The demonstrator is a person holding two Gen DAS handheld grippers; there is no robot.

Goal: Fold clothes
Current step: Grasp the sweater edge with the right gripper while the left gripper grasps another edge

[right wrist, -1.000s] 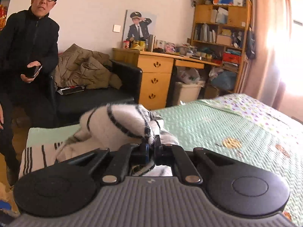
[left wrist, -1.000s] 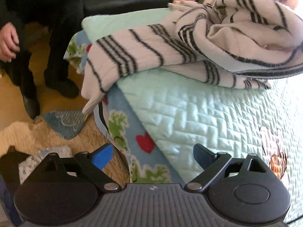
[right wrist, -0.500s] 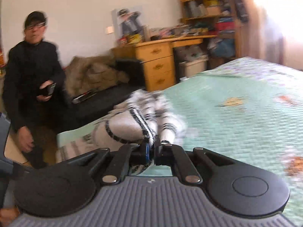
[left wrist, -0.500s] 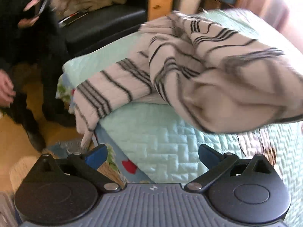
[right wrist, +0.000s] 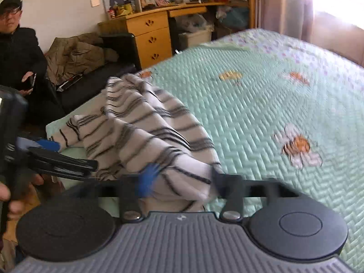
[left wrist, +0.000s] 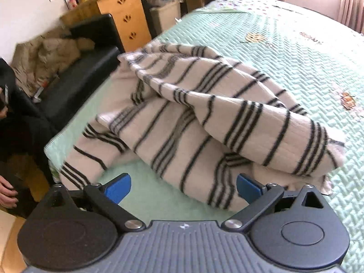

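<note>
While a man in a dark jacket and cap [right wrist: 16,45] sits at the far left beside a black sofa [left wrist: 86,77] heaped with a brown coat [right wrist: 75,54], the left gripper [left wrist: 182,186] hovers low over the near edge of the bed [left wrist: 295,52], its blue-tipped fingers [left wrist: 118,185] spread wide and holding nothing. Just ahead of it, and partly between those fingers, lies the striped sweater [left wrist: 200,118], white with black bands, bunched in loose folds on the green quilted bedspread; one sleeve trails toward the bed's left corner. The lower edge of the cloth sits close to the right-hand pad, though whether it touches is hard to tell.

Further right, the right gripper [right wrist: 179,182] has its fingers apart with a fold of the sweater [right wrist: 145,132] lying in the gap between them. Motion blur smears both fingertips, so contact with the fabric cannot be judged. The left gripper's black arm pokes in at that view's left edge. Behind the bed stand a wooden drawer unit [right wrist: 150,38] and a curtain [right wrist: 289,6], washed out by window light. Each gripper's body cuts off the nearest strip of bedspread.
</note>
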